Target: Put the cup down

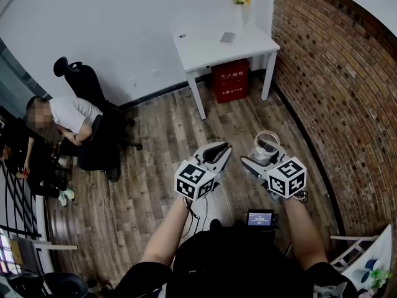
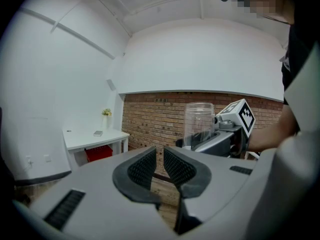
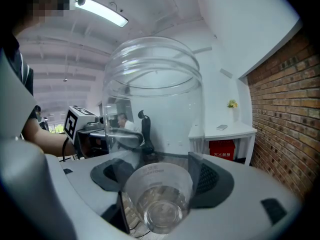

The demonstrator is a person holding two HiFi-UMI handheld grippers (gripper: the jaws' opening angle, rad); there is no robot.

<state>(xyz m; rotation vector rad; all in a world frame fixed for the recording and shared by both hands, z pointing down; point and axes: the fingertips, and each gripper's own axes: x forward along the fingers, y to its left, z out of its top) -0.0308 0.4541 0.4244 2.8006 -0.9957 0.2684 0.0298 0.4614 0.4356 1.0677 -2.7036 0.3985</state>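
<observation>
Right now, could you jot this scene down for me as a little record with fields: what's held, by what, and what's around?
Held thing: clear cup, upright, looks empty
Right gripper: jaws closed on the cup's lower part
Left gripper: jaws nearly together, nothing between them
Height: both grippers in the air above the wooden floor
Nearest surface: white table by the far wall
Under the table: red box
Right side: brick wall
Bystander: seated person at the left
</observation>
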